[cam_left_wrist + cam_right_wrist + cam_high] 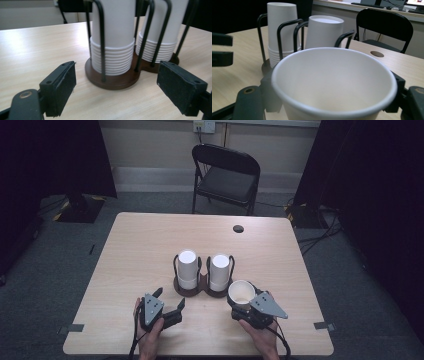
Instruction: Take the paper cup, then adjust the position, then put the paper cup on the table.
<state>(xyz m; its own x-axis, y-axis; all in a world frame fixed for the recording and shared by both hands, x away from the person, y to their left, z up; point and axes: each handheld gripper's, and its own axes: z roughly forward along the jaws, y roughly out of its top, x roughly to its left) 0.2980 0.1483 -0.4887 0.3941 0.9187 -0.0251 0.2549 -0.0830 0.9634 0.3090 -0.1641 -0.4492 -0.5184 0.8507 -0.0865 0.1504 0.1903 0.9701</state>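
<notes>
While my right hand-held gripper [243,306] holds one paper cup [241,293] upright beside the cup rack [189,289] mid-desk [150,240], my left hand-held gripper [169,303], jaws wide and empty, should next steady the rack's base, I judge.

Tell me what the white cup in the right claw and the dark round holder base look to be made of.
White cup in the right claw: likely paper, matte, with a rolled rim. Dark round holder base: looks like brown stained wood with a smooth satin sheen; could be plastic.
</notes>
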